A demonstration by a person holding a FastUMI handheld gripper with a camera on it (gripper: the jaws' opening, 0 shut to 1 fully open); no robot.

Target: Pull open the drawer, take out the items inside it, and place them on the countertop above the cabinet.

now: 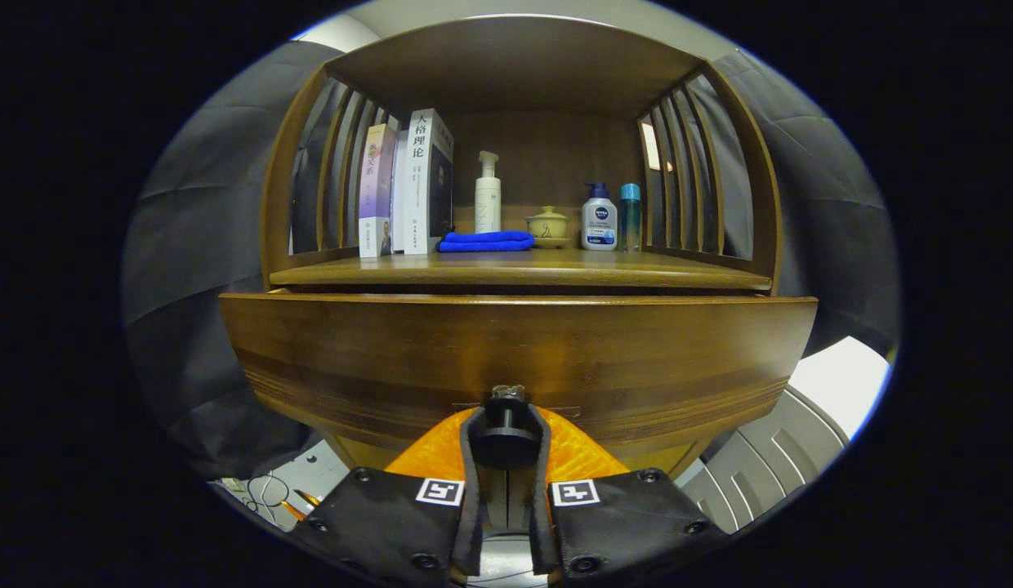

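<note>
The wooden cabinet's drawer front (515, 351) spans the view just ahead of my fingers. Its dark round knob (505, 437) sits between my two fingers, and my gripper (506, 425) is shut on it, one finger pressing each side. The drawer's inside is hidden behind its front. Above it lies the wooden countertop (653, 273), roofed by a shelf with slatted sides. On the countertop stand two or three books (408, 188), a white pump bottle (488, 196), a folded blue cloth (486, 241), a small lidded cup (547, 227), a blue-capped white bottle (599, 219) and a slim teal bottle (630, 216).
Black cloth hangs on both sides of the cabinet. Cables and small tools (269, 494) lie on the floor at lower left. A pale ribbed panel (760, 474) sits at lower right of the cabinet. The countertop's front strip is bare wood.
</note>
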